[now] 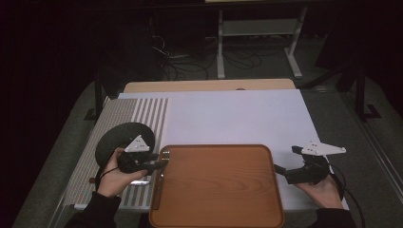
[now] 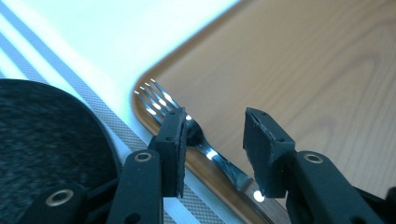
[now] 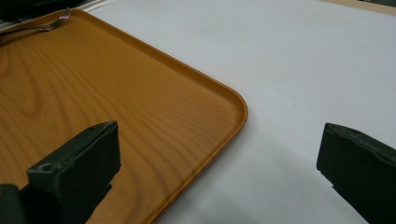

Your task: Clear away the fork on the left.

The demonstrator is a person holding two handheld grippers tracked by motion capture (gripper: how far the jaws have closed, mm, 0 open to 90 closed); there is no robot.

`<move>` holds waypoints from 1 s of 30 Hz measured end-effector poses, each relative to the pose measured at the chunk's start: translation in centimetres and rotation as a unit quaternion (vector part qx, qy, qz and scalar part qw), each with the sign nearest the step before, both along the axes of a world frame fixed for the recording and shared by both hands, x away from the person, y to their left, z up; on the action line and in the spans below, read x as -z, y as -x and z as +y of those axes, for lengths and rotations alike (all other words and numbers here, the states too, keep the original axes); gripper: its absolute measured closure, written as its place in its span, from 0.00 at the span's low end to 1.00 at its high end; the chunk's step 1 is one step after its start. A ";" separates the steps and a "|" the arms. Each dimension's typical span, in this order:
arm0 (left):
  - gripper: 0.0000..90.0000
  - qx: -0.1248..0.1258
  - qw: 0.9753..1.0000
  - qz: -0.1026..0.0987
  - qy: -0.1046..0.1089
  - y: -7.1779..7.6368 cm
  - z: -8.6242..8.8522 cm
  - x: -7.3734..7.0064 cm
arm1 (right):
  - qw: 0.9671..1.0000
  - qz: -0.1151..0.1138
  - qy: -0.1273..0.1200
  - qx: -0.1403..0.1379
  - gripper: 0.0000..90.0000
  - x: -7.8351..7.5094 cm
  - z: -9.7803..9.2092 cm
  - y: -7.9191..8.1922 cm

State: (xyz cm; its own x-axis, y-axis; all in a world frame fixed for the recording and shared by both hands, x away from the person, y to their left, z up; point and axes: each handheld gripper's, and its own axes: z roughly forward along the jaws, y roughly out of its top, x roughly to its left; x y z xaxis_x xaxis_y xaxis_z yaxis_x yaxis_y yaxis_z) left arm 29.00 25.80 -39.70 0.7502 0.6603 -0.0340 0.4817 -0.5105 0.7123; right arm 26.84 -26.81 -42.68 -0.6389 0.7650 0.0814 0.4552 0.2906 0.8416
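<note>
While the left gripper (image 2: 212, 154) hovers with its jaws parted, a metal fork (image 2: 187, 128) lies between and just beyond them, along the near-left rim of the wooden tray (image 2: 299, 79), touching neither pad as far as this close view tells. Beside that gripper sits a black round plate (image 1: 124, 137), clearest from above. The right gripper (image 3: 219, 172) stands wide open, its jaws straddling the tray's corner (image 3: 236, 105) and white mat (image 3: 299, 70). No writing is legible.

Left claw (image 2: 212, 149) parted, low, right claw (image 3: 219, 172) spread wide
</note>
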 end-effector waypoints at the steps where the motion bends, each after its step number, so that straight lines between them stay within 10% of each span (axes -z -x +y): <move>1: 0.66 -0.001 1.000 -0.003 0.014 0.0 0.3 -0.1 | 1.000 0.000 0.000 0.000 0.00 0.0 0.0 0.0; 17: 0.45 -0.002 0.984 -0.066 0.164 1.1 4.9 -0.3 | 1.000 0.000 0.001 0.002 0.00 0.0 0.0 0.0; 30: 0.29 -0.024 0.975 -0.089 0.202 1.2 6.9 0.5 | 1.000 0.004 0.000 0.002 0.00 0.1 0.0 -0.1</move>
